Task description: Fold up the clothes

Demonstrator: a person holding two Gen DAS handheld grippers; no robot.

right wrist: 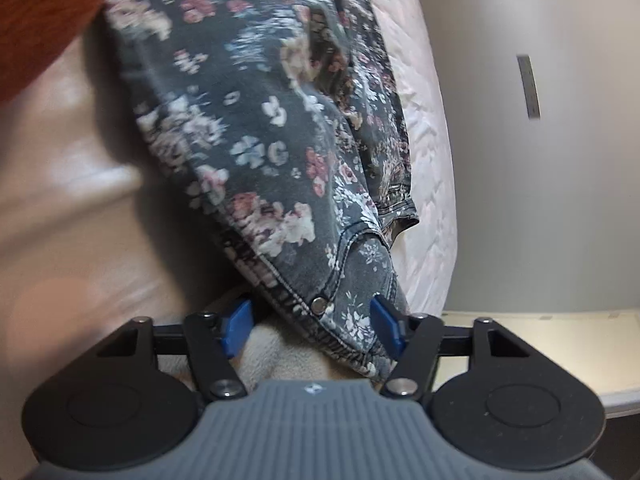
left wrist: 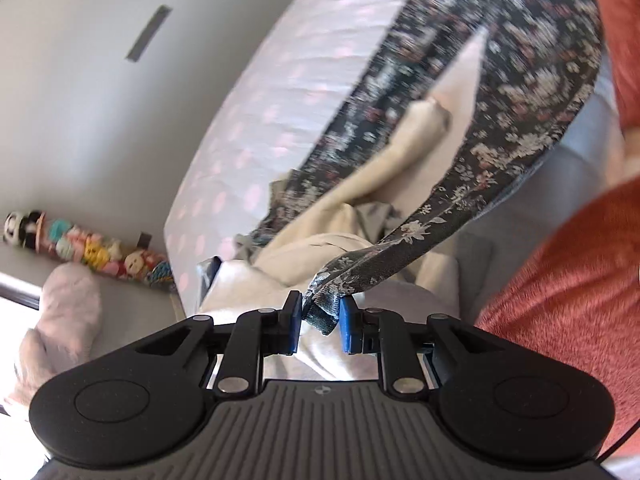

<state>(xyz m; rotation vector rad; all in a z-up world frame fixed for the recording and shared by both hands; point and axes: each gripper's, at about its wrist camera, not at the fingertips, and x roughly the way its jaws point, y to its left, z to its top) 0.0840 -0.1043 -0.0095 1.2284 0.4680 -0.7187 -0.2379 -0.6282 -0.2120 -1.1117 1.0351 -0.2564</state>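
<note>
The left gripper [left wrist: 319,322] was clamped on a bunched corner of the floral denim garment [left wrist: 460,120], its blue pads [left wrist: 347,328] pressing the fabric from both sides. No brand name or readable text appeared on either gripper; only a small round emblem [left wrist: 320,391] marked the grey ribbed housing, too small to read. From this grip the garment rose in a taut band toward the upper right, lifted off the bed [left wrist: 280,92]. Beneath it lay cream-coloured clothes [left wrist: 360,200] on the bed's near edge. The bed carried a white quilted cover with pink dots. Past the bed's left edge, a row of colourful soft toys [left wrist: 92,248] lay on the floor against the wall. An orange-red textured fabric [left wrist: 560,300] filled the right side of the view; what it belonged to could not be told.

The right gripper [right wrist: 312,330] held a wider stance, its pads [right wrist: 238,326] seated against a seamed, riveted edge of the same garment [right wrist: 260,140], clamping it. A metal rivet [right wrist: 319,304] sat just ahead of the fingers. The garment extended away, draped along the bed's right edge [right wrist: 428,200]. The hands holding the grippers were out of view, so their pose could not be told.
</note>
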